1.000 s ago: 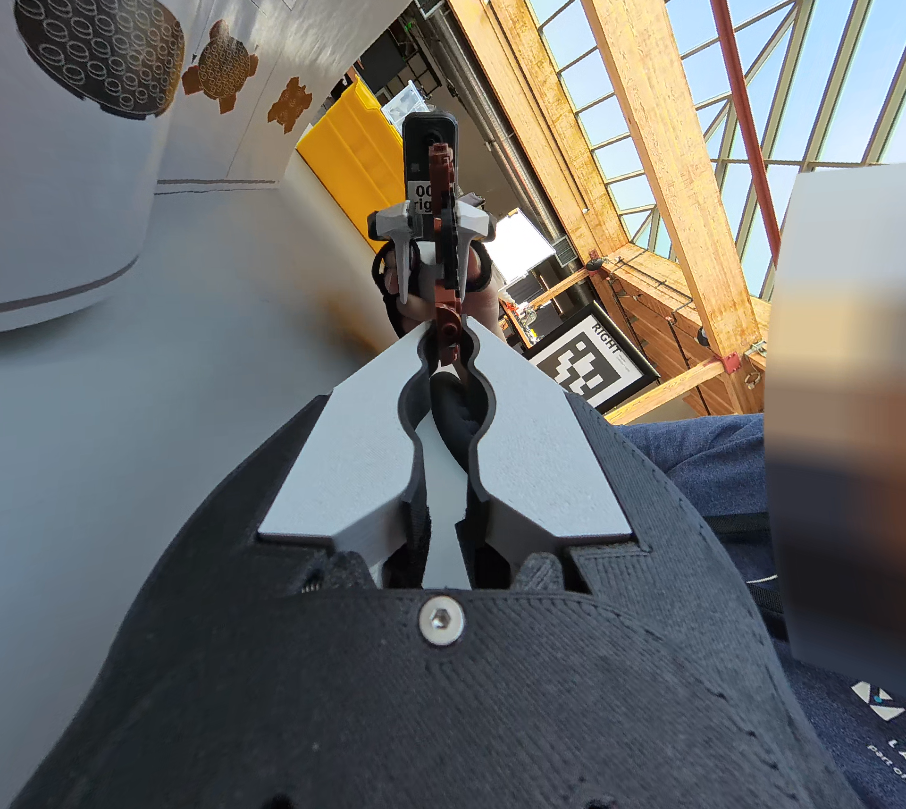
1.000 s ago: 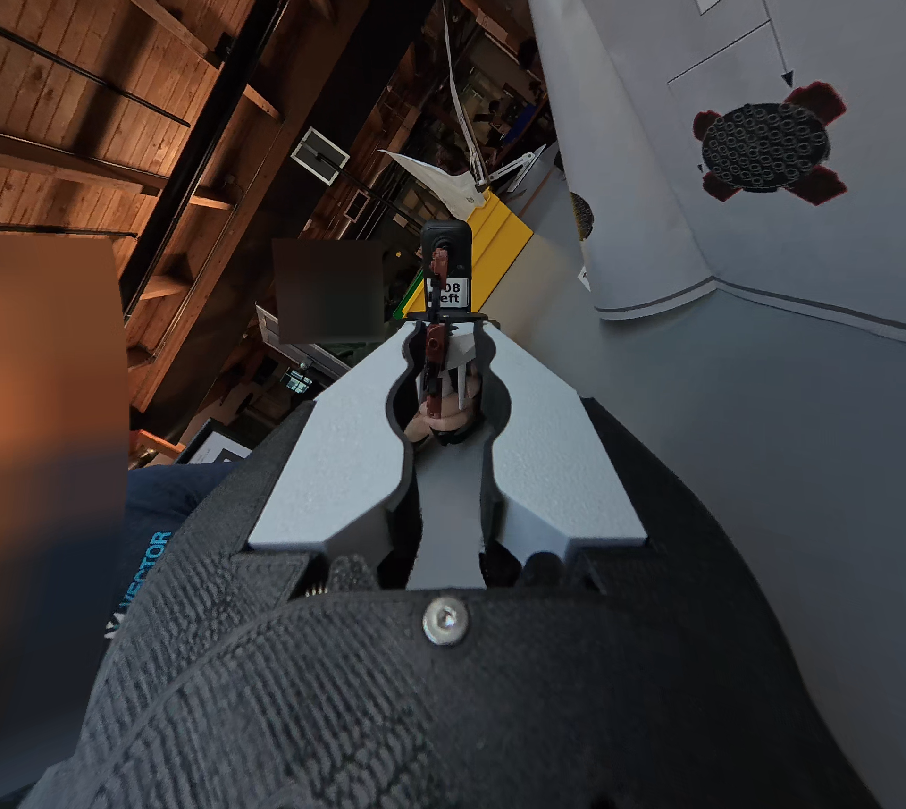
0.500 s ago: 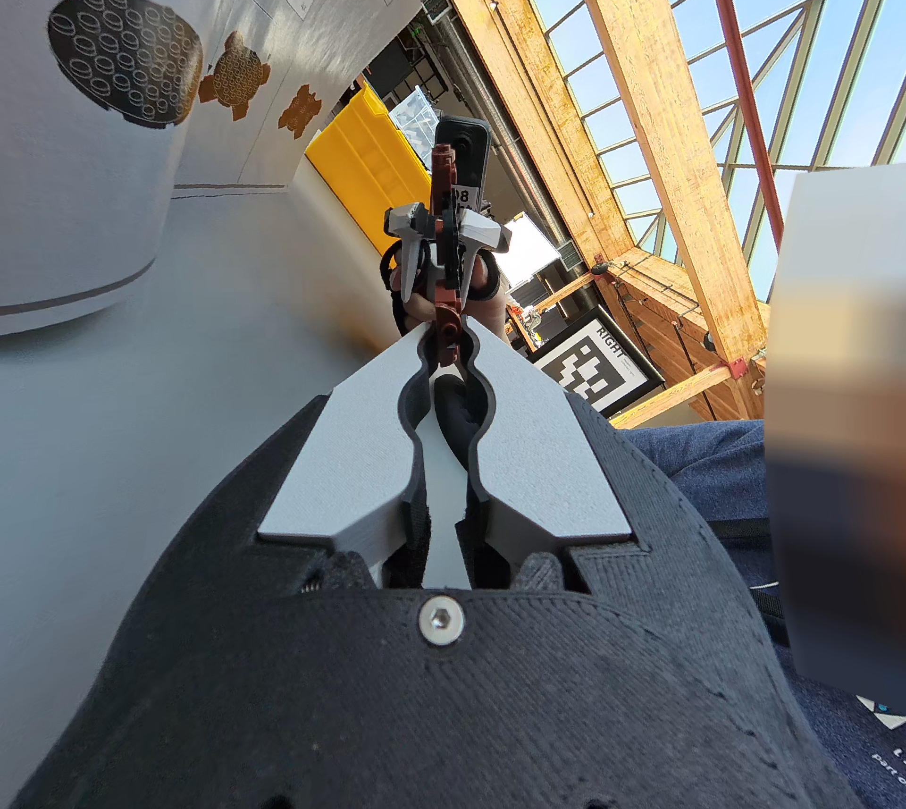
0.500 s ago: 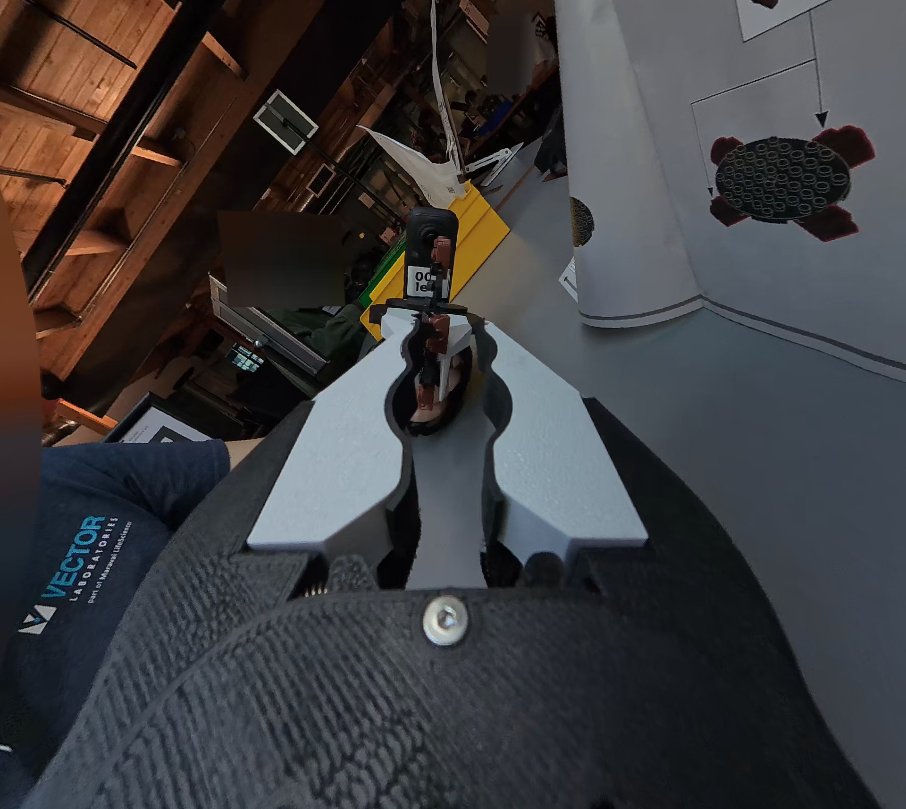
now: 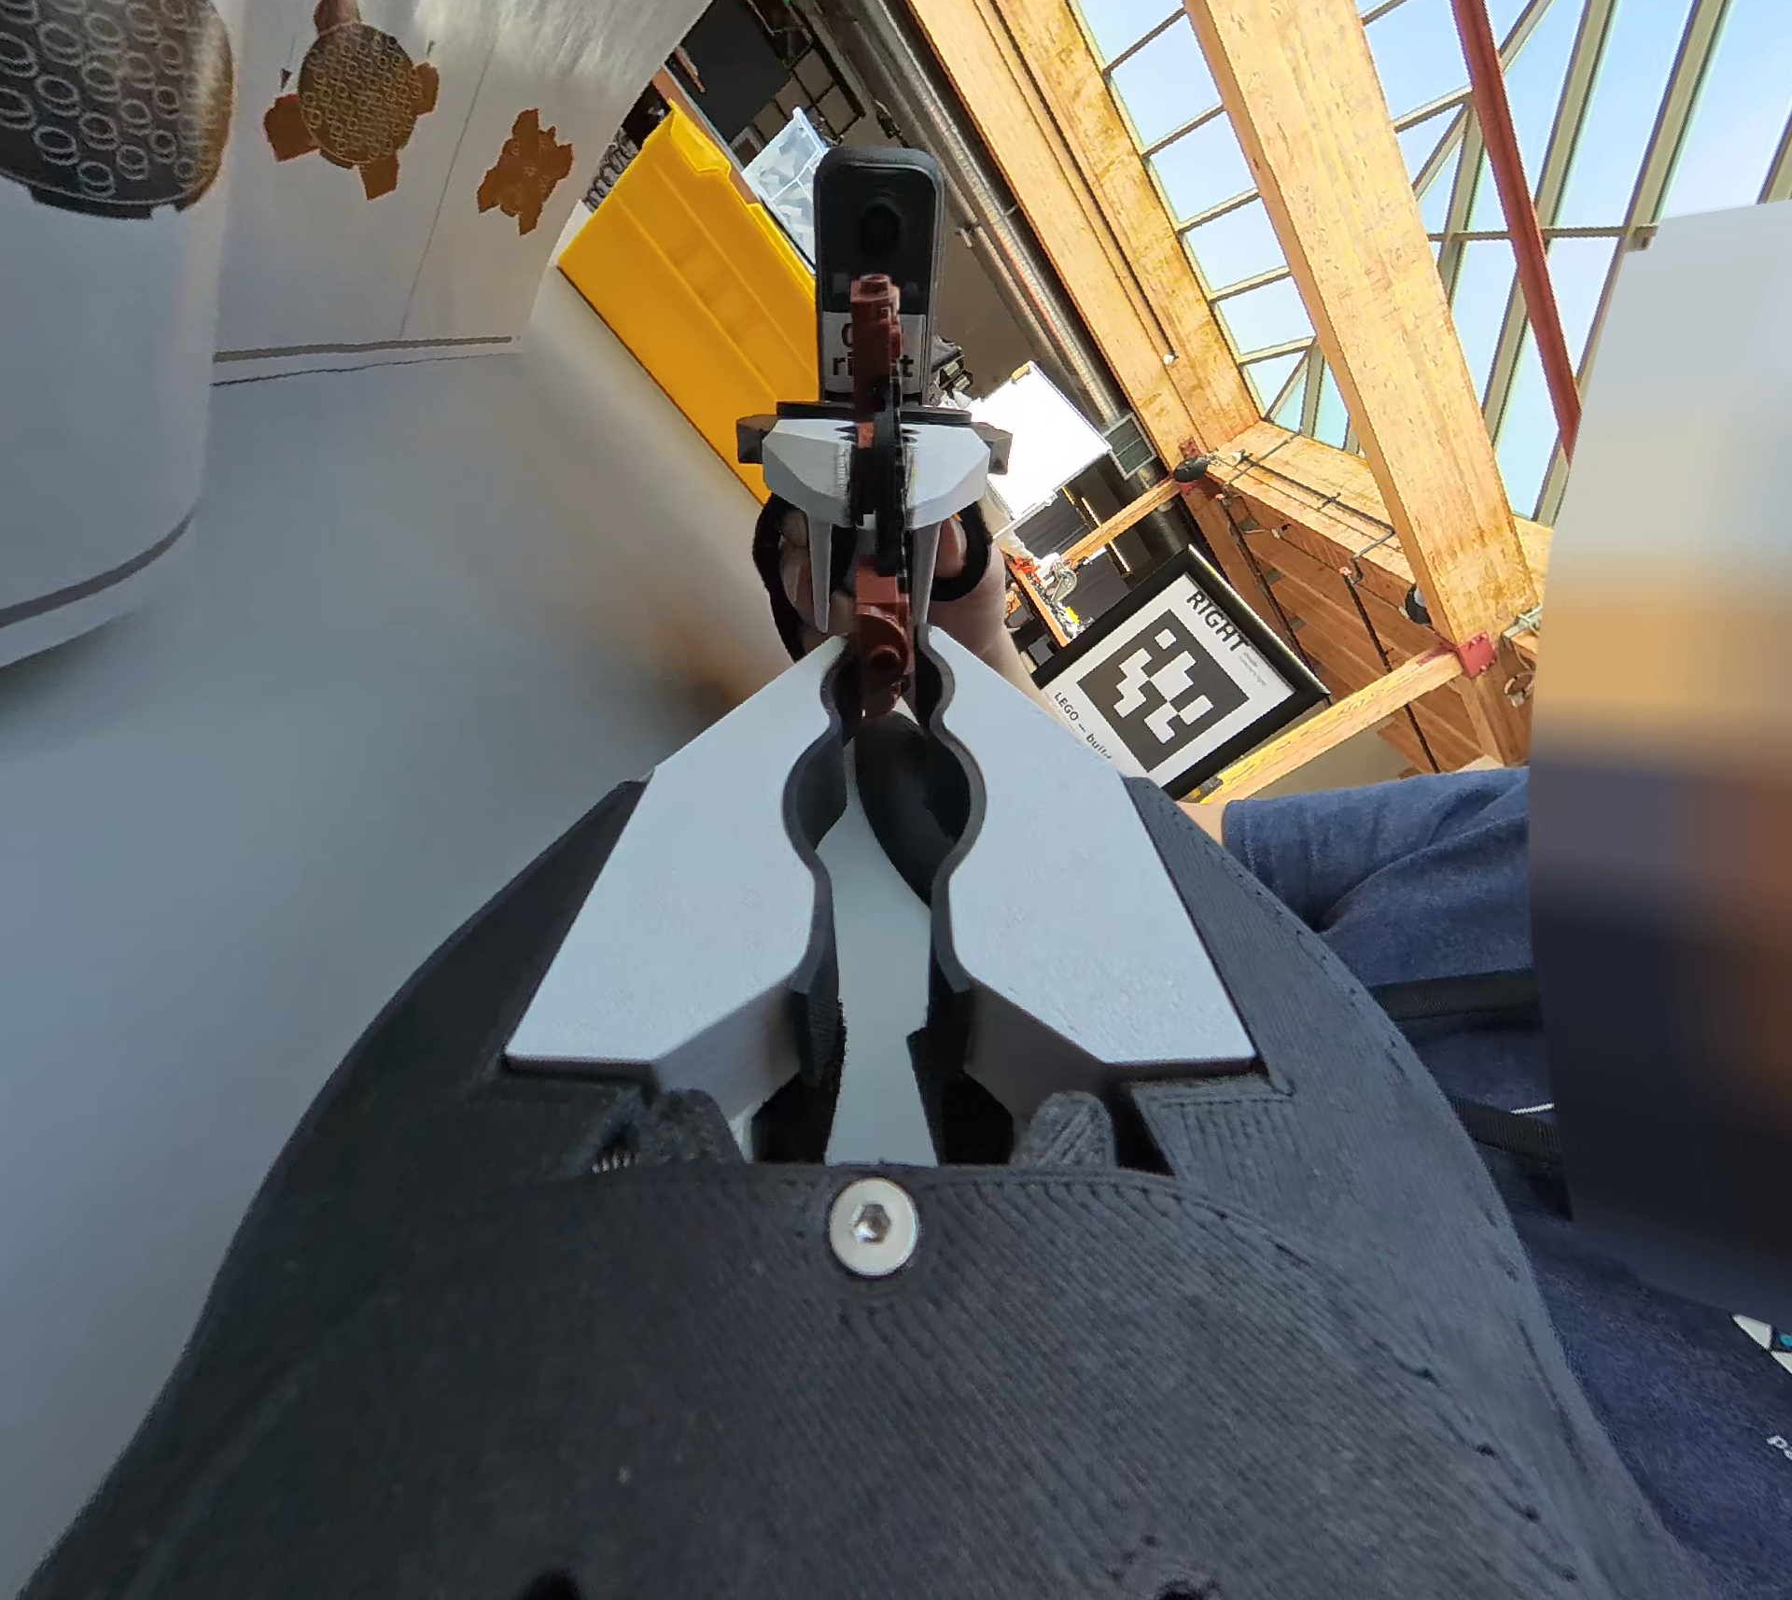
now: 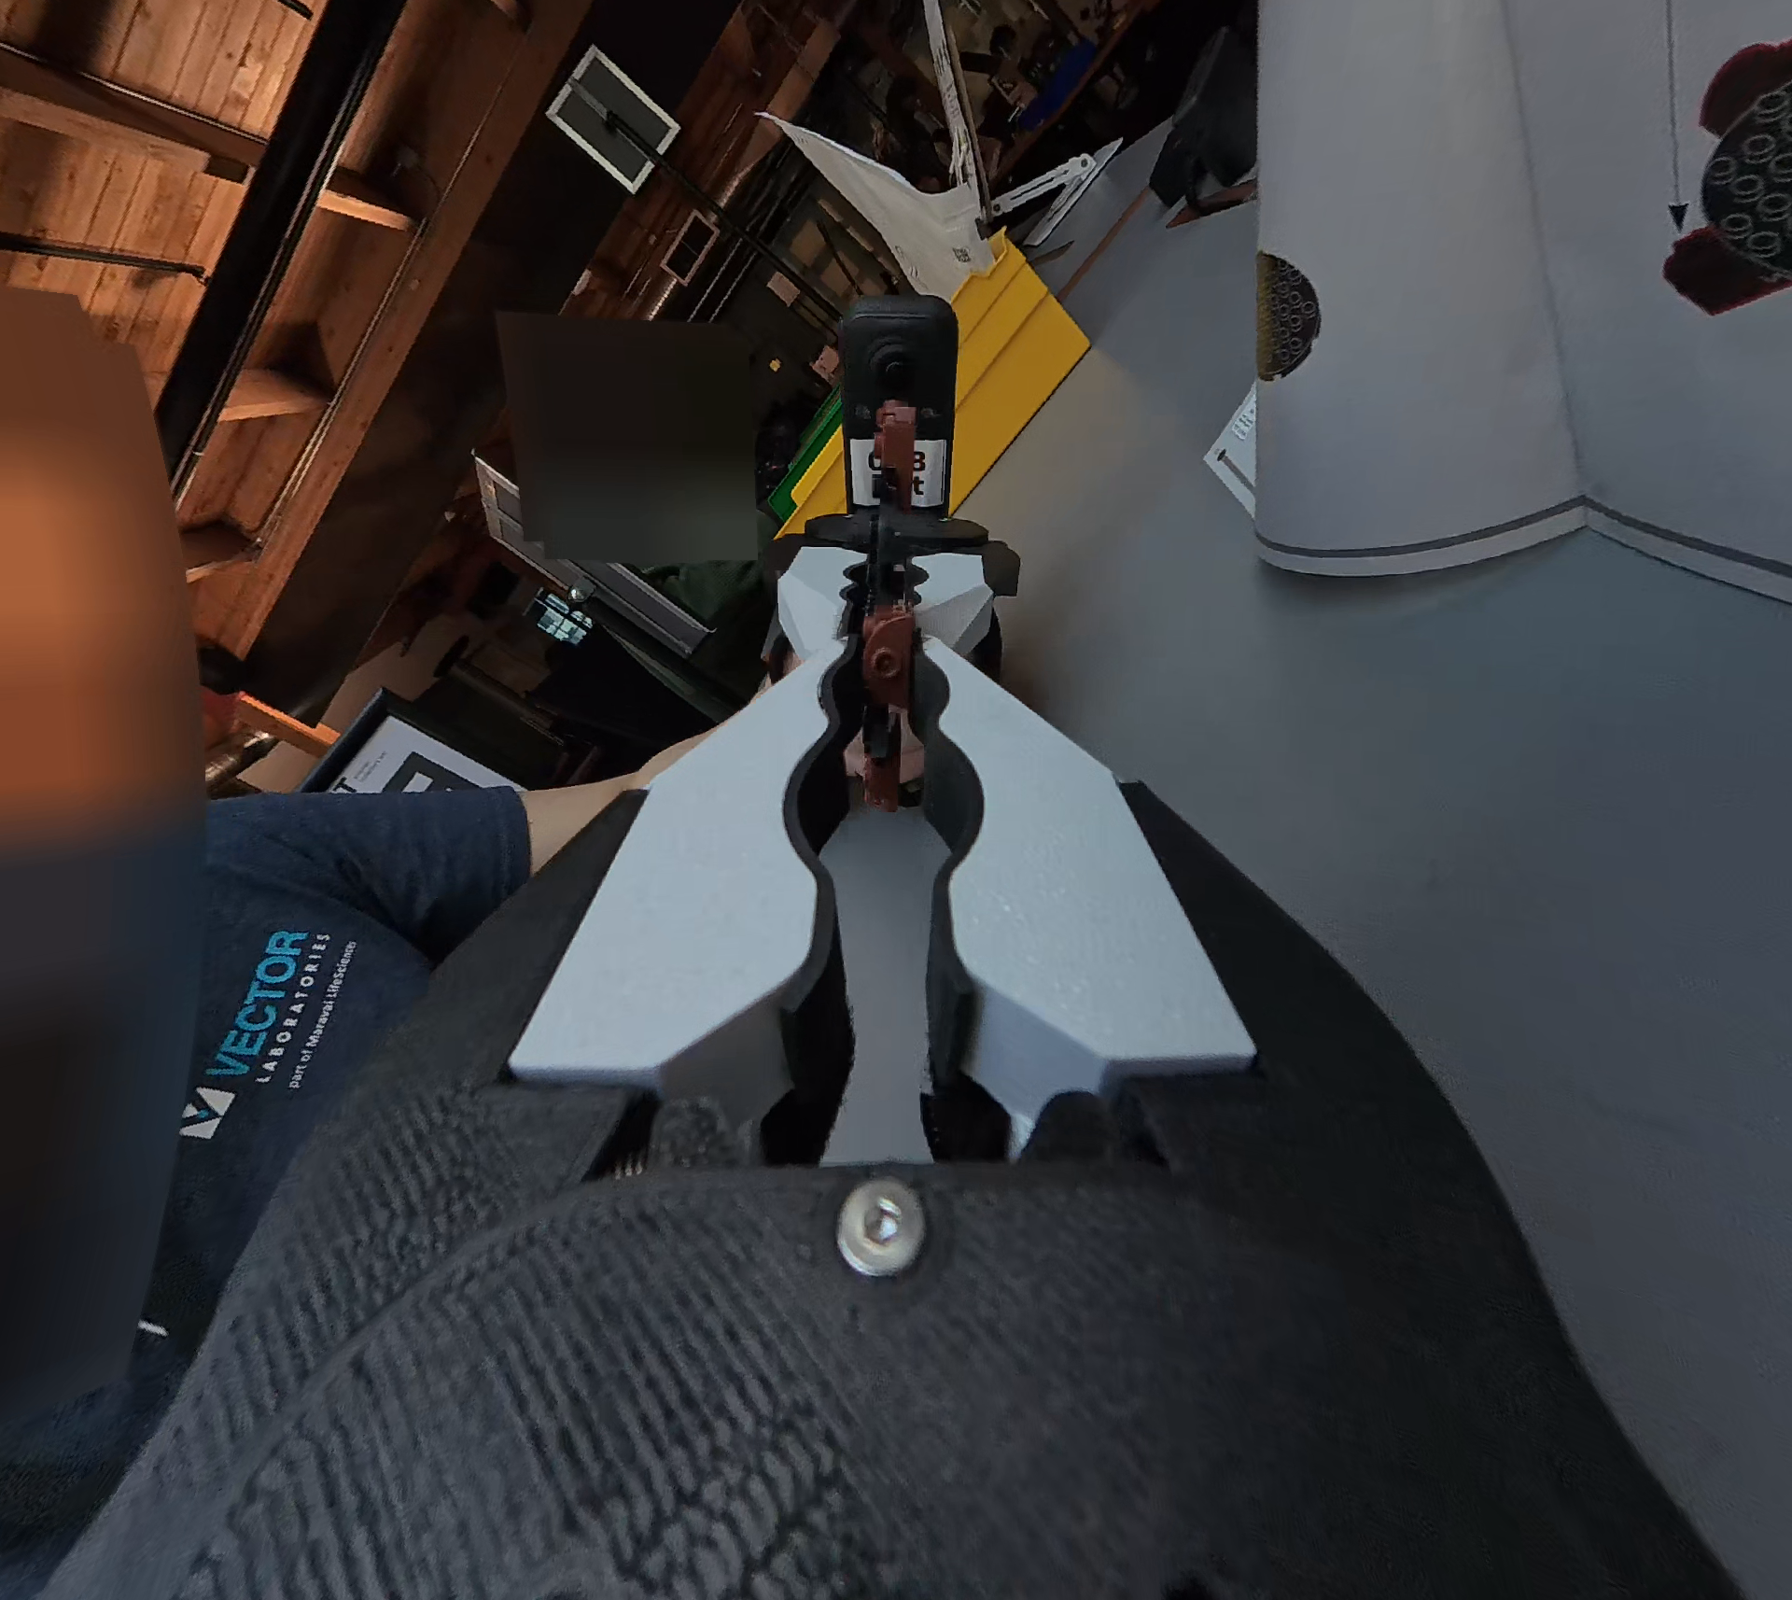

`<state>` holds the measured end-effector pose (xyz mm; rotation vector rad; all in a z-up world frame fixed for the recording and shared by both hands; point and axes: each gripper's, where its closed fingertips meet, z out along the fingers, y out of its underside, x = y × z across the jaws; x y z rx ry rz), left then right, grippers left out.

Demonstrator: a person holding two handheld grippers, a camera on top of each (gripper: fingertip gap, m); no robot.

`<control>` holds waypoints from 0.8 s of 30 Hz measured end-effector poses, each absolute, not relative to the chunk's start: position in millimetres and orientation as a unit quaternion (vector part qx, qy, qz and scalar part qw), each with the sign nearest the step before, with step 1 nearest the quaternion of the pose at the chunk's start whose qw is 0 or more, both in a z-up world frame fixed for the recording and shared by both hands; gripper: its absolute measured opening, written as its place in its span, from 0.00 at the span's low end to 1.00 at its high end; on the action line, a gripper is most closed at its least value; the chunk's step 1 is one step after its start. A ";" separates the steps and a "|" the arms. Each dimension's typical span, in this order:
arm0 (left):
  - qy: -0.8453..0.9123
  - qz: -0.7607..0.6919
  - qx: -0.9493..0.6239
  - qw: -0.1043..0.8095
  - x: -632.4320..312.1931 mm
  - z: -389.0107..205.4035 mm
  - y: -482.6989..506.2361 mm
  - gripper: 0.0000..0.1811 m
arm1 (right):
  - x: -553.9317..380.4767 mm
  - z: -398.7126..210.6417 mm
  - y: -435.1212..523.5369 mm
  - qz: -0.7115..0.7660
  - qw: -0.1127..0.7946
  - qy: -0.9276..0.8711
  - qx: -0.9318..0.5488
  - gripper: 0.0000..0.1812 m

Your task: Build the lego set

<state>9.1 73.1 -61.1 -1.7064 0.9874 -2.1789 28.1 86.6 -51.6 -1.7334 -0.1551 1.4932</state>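
A lego assembly, a black round plate point(image 5: 878, 477) with reddish-brown pieces point(image 5: 880, 632) on its rim, hangs edge-on in the air between my two grippers. My left gripper point(image 5: 878, 666) is shut on the brown end nearest it. My right gripper point(image 5: 873, 487) faces it from the far side and is shut on the plate. In the right wrist view, my right gripper point(image 6: 887, 671) pinches a brown piece point(image 6: 887, 656), and the left gripper point(image 6: 882, 584) clamps the black plate point(image 6: 878, 554) just beyond. The tips of the two grippers nearly touch.
A white instruction sheet point(image 5: 368, 99) with build pictures lies on the grey table point(image 5: 339, 632); it also shows in the right wrist view point(image 6: 1552, 196). A yellow bin point(image 5: 698, 273) stands at the table's far end. A black-and-white marker board point(image 5: 1164, 671) and a person's blue sleeve point(image 5: 1377, 855) are close by. Less than 4 cm separates the two grippers' tips.
The two grippers have come closer together, so each looks larger in the other's view. Both stay shut on the assembly. The views have tilted a little.
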 end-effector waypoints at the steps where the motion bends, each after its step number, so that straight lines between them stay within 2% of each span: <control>1: 0.338 -0.742 -0.571 0.100 9.1 -58.4 70.9 0.08 | 30.6 -49.9 86.7 0.600 0.411 -0.055 -0.684 0.03; 3: 0.355 -0.737 -0.566 0.097 9.1 -59.1 65.7 0.09 | 36.4 -48.7 87.9 0.612 0.407 -0.040 -0.677 0.03; 8: 0.383 -0.712 -0.580 0.099 12.0 -70.2 59.9 0.05 | 44.7 -47.9 90.0 0.623 0.406 -0.021 -0.668 0.03; 24: 0.348 -0.720 -0.594 0.090 10.5 -72.1 71.3 0.03 | 44.3 -56.8 91.9 0.625 0.388 -0.004 -0.678 0.03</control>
